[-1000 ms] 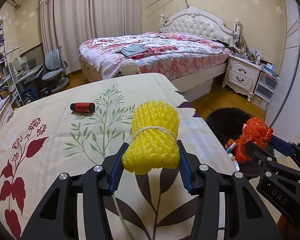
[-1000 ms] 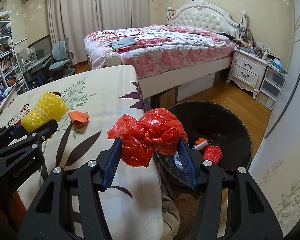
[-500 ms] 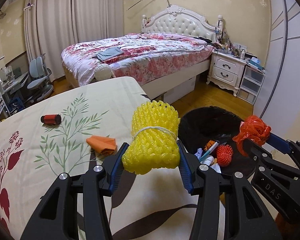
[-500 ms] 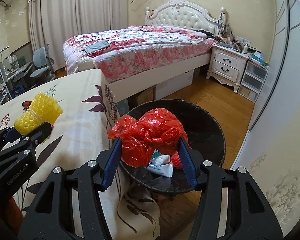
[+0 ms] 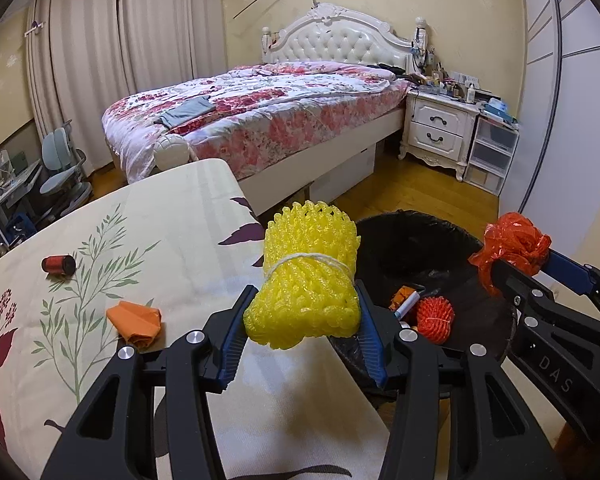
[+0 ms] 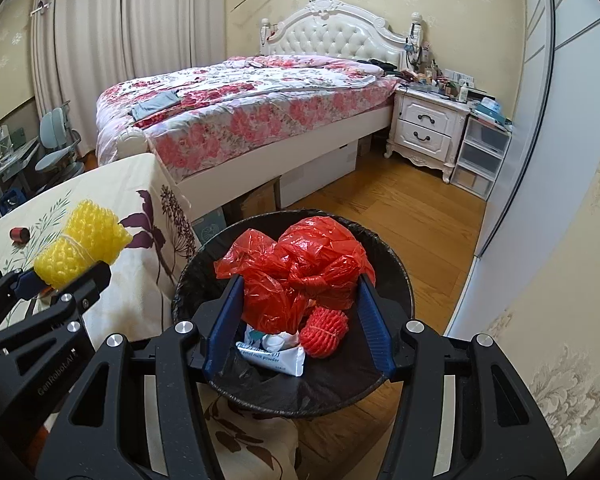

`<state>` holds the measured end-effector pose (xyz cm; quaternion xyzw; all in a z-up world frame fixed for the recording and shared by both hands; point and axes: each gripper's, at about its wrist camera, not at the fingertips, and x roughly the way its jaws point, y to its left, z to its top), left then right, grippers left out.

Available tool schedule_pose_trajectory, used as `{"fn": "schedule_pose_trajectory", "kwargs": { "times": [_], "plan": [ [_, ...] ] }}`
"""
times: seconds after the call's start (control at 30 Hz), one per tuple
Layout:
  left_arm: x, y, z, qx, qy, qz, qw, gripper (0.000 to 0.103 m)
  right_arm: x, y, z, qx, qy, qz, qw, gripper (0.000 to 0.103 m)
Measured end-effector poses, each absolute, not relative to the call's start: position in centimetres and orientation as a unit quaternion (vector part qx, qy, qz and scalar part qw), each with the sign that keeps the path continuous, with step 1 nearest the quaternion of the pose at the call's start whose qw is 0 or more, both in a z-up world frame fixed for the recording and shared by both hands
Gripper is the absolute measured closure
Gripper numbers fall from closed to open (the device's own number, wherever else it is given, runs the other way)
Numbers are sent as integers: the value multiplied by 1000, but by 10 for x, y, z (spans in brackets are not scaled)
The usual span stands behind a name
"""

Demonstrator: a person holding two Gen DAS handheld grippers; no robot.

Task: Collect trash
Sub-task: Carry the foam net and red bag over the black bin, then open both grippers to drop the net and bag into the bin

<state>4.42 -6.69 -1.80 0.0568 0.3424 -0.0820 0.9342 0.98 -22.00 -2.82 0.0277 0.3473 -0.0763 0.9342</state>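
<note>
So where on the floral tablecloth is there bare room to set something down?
Free: the cream stretch of floral tablecloth beyond the small red spool and crumpled orange paper. Crowded: the black trash bin.

Floral-quilted bed (image 5: 260, 120) with tufted white headboard (image 5: 336, 42), white nightstand (image 5: 440, 132), cream curtains (image 5: 108, 68), wooden floor (image 6: 400, 216).

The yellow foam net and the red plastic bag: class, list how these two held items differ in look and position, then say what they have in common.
1. The yellow foam net is a ribbed mesh roll tied with white string; the red plastic bag is a smooth, crinkled, knotted wad.
2. The net is in the left gripper, over the table edge; the bag is in the right gripper, above the black bin.
Shared: both are light trash, each clamped between blue gripper pads.
</note>
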Motion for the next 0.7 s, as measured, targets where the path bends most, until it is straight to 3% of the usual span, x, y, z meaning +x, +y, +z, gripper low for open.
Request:
{"fn": "schedule_pose_trajectory", "kwargs": {
  "times": [0.3, 0.43, 0.5, 0.7],
  "plan": [
    [64, -86, -19, 63, 340, -91, 934, 51, 29, -237, -39, 37, 356, -92, 929, 48],
    [69, -91, -21, 71, 338, -86, 935, 27, 36, -241, -46, 34, 363, -104, 925, 41],
    [71, -90, -21, 70, 340, -83, 934, 25, 36, -243, -47, 31, 362, -116, 925, 31],
    [70, -82, -20, 63, 350, -75, 932, 19, 31, -245, -45, 26, 356, -129, 925, 30]
  ]
}}
